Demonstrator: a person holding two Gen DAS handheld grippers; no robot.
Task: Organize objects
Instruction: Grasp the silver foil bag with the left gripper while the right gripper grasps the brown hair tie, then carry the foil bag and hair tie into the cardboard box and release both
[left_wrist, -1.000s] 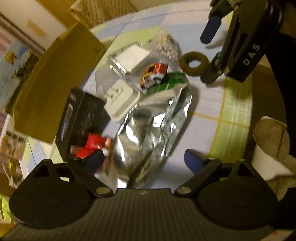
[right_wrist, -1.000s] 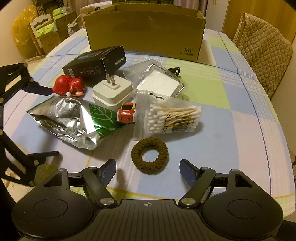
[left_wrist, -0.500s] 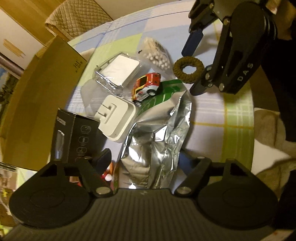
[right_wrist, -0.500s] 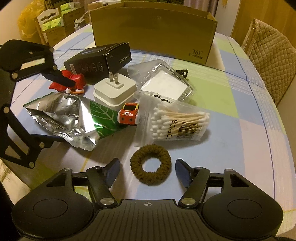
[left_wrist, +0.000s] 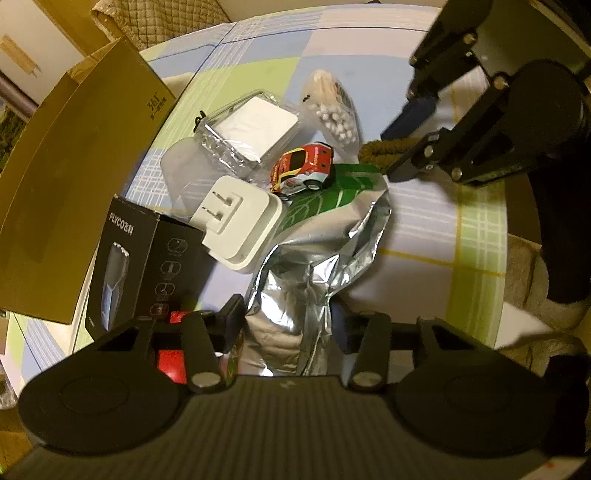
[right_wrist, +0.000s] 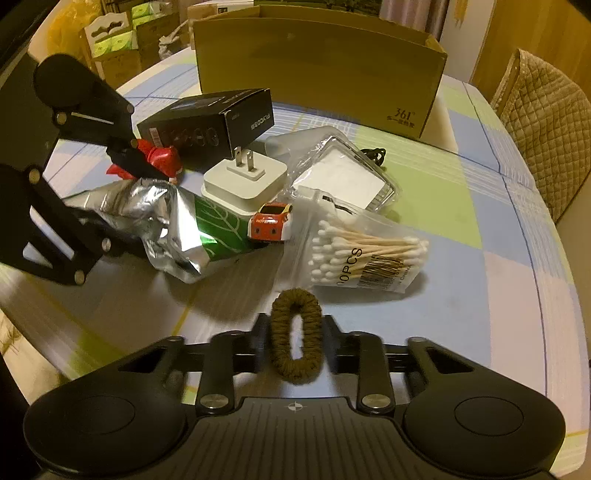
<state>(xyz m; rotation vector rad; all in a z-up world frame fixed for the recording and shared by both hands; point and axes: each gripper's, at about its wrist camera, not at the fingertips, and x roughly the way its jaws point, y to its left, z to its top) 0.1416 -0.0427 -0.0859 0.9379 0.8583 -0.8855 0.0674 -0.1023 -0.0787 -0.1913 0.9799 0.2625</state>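
My right gripper is shut on a brown hair tie, squeezed into an oval just above the table; it also shows in the left wrist view. My left gripper has closed around the end of a crumpled silver foil bag, also seen in the right wrist view. A red toy car, a white plug adapter, a bag of cotton swabs, a clear case, a black box and a red figure lie clustered on the table.
An open cardboard box stands behind the cluster at the table's far side. A quilted chair back is at the right. The checked tablecloth covers the table. Cartons sit beyond the far left edge.
My right gripper moved forward and closed on the hair tie. My left gripper moved in over the foil bag's end and its fingers closed on it.
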